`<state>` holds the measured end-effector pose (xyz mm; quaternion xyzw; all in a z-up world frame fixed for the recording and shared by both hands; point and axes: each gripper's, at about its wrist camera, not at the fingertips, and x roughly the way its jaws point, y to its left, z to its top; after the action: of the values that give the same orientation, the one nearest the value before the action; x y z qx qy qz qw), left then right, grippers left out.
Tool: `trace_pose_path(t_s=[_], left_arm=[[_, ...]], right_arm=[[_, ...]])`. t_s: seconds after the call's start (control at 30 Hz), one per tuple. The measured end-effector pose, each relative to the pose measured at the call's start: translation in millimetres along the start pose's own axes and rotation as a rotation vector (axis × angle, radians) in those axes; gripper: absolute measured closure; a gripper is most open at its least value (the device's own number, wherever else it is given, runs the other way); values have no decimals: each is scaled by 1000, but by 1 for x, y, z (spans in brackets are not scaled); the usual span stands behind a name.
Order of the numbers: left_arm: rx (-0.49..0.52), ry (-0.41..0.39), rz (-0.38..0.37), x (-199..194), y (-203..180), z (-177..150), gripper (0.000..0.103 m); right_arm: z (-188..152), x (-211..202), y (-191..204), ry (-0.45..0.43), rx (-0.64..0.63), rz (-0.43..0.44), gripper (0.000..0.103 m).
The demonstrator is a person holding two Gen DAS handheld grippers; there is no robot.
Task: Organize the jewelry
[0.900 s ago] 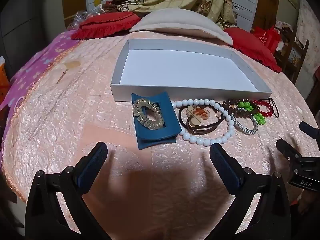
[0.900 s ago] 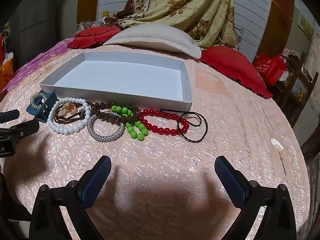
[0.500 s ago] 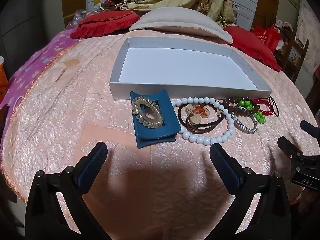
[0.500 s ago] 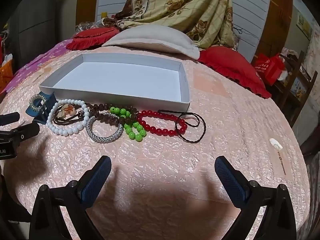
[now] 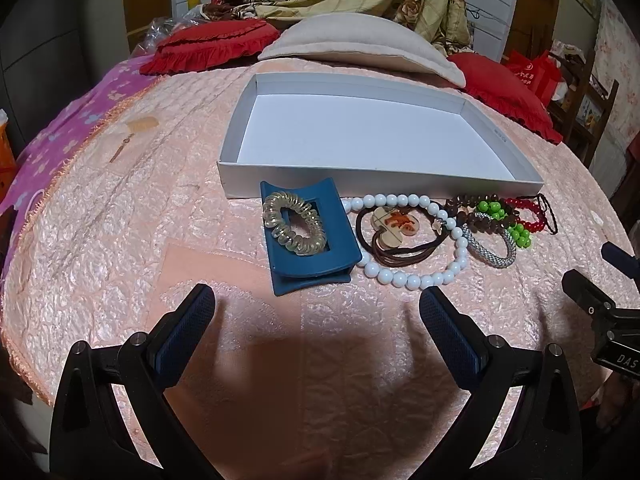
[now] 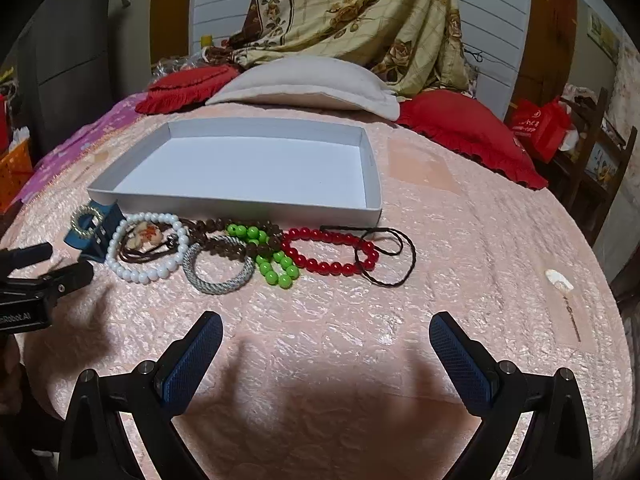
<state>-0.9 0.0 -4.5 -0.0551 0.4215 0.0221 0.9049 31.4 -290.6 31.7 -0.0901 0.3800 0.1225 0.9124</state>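
Covering bed (image 6: 460,280) — pink quilted spread

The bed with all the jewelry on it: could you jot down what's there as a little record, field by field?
surface: pink bedspread
container: white tray, nothing in it
left end of row: blue hair claw with clear coil tie on top
middle: white bead bracelet, silver bangle, green beads
right end of row: red bead bracelet
left gripper: open, holding nothing
right gripper: open, holding nothing
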Motion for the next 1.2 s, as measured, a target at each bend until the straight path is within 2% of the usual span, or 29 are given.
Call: trace_pose_path(t_s=[0.13, 0.27, 0.37, 0.5, 0.73, 1.0, 1.2], left_arm=[[-2, -18, -2, -2, 1, 0, 1], [5, -57, -1, -6, 1, 1, 1], [20, -48, -9, -4, -3, 0, 1], [27, -32, -42, -1, -6, 1, 1], [5, 0, -107, 0, -7, 1, 1], [-31, 25, -113, 0, 4, 3, 1], [-54, 6, -145, -3, 15, 5, 1]], right_arm=[[1, -5, 3, -48, 0, 2, 0], [-2, 2, 6, -10, -8, 11, 0], [-6, 8, 7, 16, -20, 43, 1], [-8, 8, 9, 12, -47, 17, 1], [-10, 11, 2, 31, -18, 16, 0], [-10, 11, -2, 41, 6, 28, 1], [-10, 13, -1, 56, 9, 42, 1]])
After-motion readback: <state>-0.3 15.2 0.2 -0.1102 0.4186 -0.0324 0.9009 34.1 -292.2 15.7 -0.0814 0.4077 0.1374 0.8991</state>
